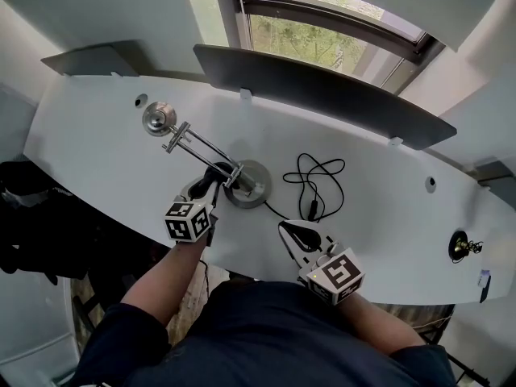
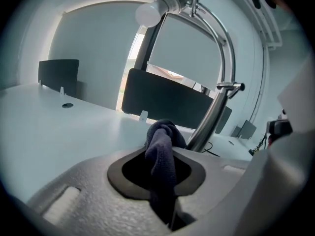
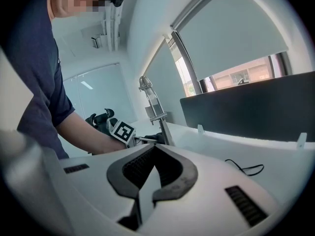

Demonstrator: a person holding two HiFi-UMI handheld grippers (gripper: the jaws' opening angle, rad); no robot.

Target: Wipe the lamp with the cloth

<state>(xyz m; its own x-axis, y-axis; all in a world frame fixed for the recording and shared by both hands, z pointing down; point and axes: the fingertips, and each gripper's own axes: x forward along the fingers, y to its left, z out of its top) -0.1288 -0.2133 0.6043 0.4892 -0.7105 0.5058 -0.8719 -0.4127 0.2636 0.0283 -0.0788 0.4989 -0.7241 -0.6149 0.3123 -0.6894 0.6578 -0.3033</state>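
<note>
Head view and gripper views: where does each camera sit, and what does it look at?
Head view: on the person's head, looking down at the white desk; shows both forearms, left gripper and right gripper.
Left gripper view: on the left gripper, facing the window; shows its jaws holding the cloth.
Right gripper view: on the right gripper, facing the person's arm.
All three show the lamp.

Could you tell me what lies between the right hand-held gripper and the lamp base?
Only the black cable on bare table, seen in the head view.
</note>
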